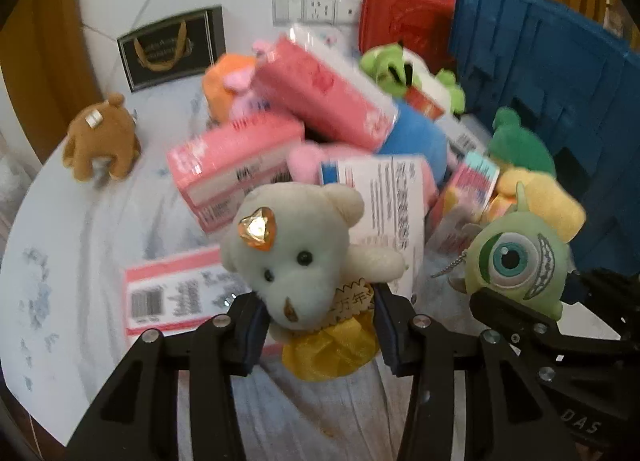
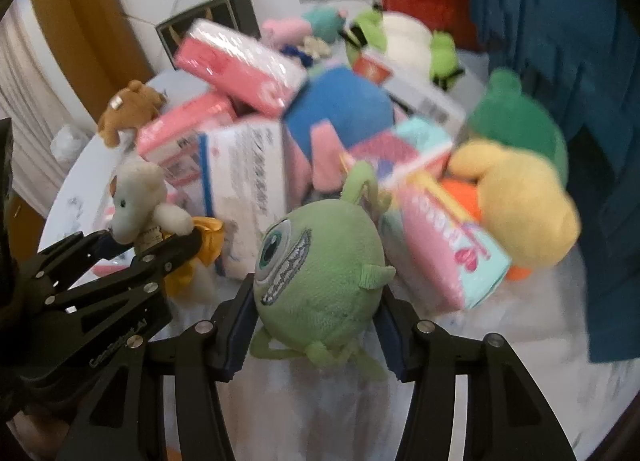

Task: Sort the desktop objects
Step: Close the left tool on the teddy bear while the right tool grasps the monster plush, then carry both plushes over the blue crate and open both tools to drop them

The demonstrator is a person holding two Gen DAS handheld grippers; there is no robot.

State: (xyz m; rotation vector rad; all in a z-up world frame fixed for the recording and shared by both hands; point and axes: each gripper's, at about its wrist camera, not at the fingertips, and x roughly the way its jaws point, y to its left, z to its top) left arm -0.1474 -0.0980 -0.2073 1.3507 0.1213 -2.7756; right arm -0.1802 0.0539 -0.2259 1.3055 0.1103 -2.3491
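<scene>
Covering the table (image 1: pixel 80 241), a pale cloth carries a heap of pink tissue packs (image 1: pixel 236 165) and plush toys mid-surface; blue crate (image 1: pixel 560 73) at its far right edge, brown bear (image 1: pixel 104 137) near the left edge. Left claw (image 1: pixel 320 325) pinches the white bear (image 1: pixel 296 253), at the near edge. Right claw (image 2: pixel 316 329) pinches the green one-eyed plush (image 2: pixel 320 273) just beside it.
</scene>
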